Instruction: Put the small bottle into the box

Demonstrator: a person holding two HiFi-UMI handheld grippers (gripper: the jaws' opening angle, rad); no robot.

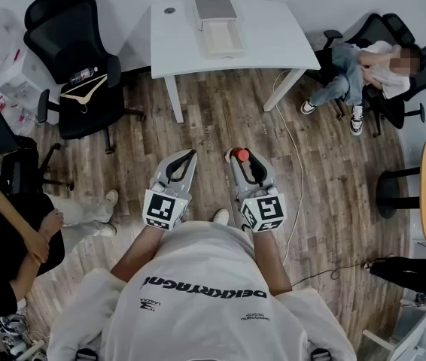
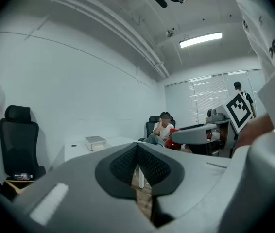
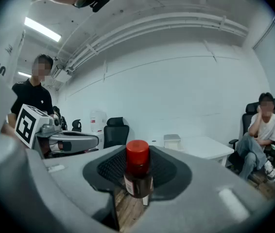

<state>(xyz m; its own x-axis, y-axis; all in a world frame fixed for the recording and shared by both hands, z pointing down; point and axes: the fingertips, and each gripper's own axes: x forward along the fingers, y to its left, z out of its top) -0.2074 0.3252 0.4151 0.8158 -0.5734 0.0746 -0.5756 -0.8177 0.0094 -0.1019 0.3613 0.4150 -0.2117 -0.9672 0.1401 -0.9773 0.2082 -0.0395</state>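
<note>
- The left tongs (image 1: 186, 157) sit at lower centre of the head view, held out level over the wood floor (image 1: 220, 119).
- In the left gripper view the left tongs (image 2: 138, 146) have their tips pressed together. Nothing is between the pads, and only floor shows through the slot behind the tips.
- The right tongs (image 1: 242, 159) sit just right of the left pair, pointing slightly downward.
- The right tongs pinch the small bottle (image 1: 239, 155) at their tips, and its red cap is visible from above.
- In the right gripper view the right tongs (image 3: 137, 154) hold the small bottle (image 3: 138, 179) upright between the black pads. The red cap is on top, and the dark brown body carries a label.
- The white desk (image 1: 273, 43) stands at upper centre of the head view, well apart from both tongs.
- The box (image 1: 219, 36) rests on the desk near its far edge. It is pale and lies open, with a grey part behind it. The same box appears small at centre left of the left gripper view (image 2: 95, 142) and at centre of the right gripper view (image 3: 172, 141).
- The small bottle is in the air over the floor, not in the box.
- A black office chair (image 1: 77, 43) stands at upper left, with a wooden hanger (image 1: 85, 90) on its seat.
- A seated person (image 1: 363, 70) occupies a chair at upper right, beside the desk.
</note>
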